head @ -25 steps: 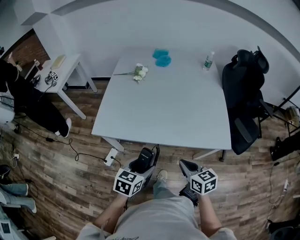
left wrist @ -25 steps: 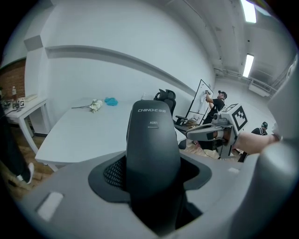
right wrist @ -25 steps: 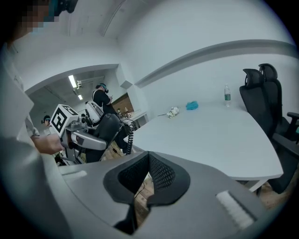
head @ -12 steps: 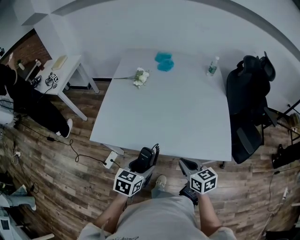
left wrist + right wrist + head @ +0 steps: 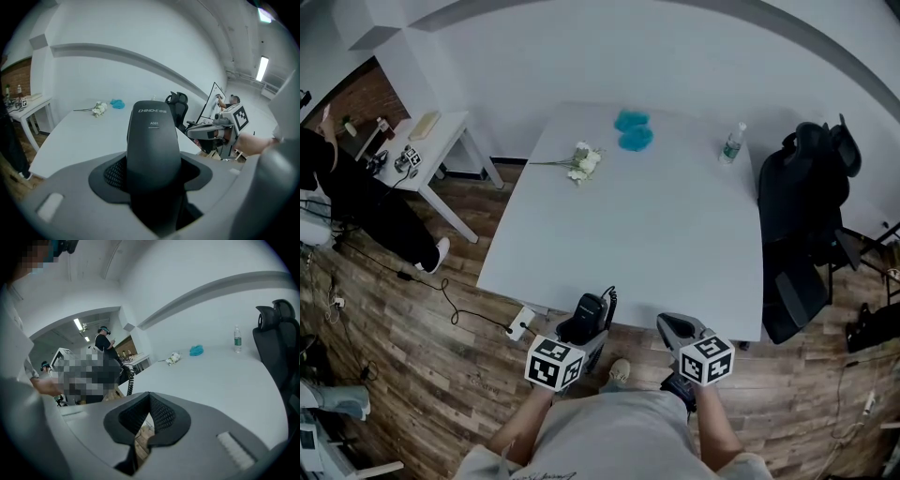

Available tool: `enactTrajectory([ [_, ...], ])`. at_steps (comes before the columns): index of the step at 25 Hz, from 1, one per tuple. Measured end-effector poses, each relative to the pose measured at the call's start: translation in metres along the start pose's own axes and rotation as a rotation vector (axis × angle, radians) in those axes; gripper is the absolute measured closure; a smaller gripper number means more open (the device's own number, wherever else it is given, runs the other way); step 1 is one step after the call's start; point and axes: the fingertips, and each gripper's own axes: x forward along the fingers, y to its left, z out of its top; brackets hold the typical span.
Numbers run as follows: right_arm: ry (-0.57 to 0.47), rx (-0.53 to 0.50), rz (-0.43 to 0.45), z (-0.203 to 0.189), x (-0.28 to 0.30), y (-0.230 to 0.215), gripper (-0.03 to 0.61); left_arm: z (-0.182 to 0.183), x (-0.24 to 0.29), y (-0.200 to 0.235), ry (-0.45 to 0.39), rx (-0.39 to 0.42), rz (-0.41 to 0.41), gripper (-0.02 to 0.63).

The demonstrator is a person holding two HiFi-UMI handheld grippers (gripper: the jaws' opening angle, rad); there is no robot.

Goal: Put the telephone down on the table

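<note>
The telephone (image 5: 153, 154), a black handset with its printed end pointing up and away, is pinched between the pads of the left gripper (image 5: 153, 187). It is off the desk. In the head view the telephone (image 5: 592, 309) hangs at the near edge of the white desk (image 5: 647, 234), left of that edge's middle. The left gripper (image 5: 584, 326) lies just behind it, and a coiled black cord (image 5: 610, 302) rises beside the handset.

The right gripper (image 5: 673, 328) is level with it at the same near edge, further right and well apart. In its own view the right gripper (image 5: 149, 399) has its pads pressed together at the tips, with nothing between them.

White flowers (image 5: 583, 161) lie towards the desk's far left corner, a blue cloth (image 5: 633, 131) is at the far edge, and a clear bottle (image 5: 731, 142) stands near the far right corner. A black office chair (image 5: 806, 225) stands against the right edge.
</note>
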Motion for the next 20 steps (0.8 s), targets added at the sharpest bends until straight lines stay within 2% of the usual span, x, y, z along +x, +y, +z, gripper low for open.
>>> enactTrajectory([
  [13, -0.044, 0.010, 0.014, 0.018, 0.001, -0.028, 0.572, 0.029, 0.017, -0.006, 0.007, 0.047, 0.015, 0.314],
  [20, -0.031, 0.006, 0.010, 0.019, 0.001, -0.028, 0.572, 0.042, 0.020, -0.005, -0.005, 0.033, 0.013, 0.314],
])
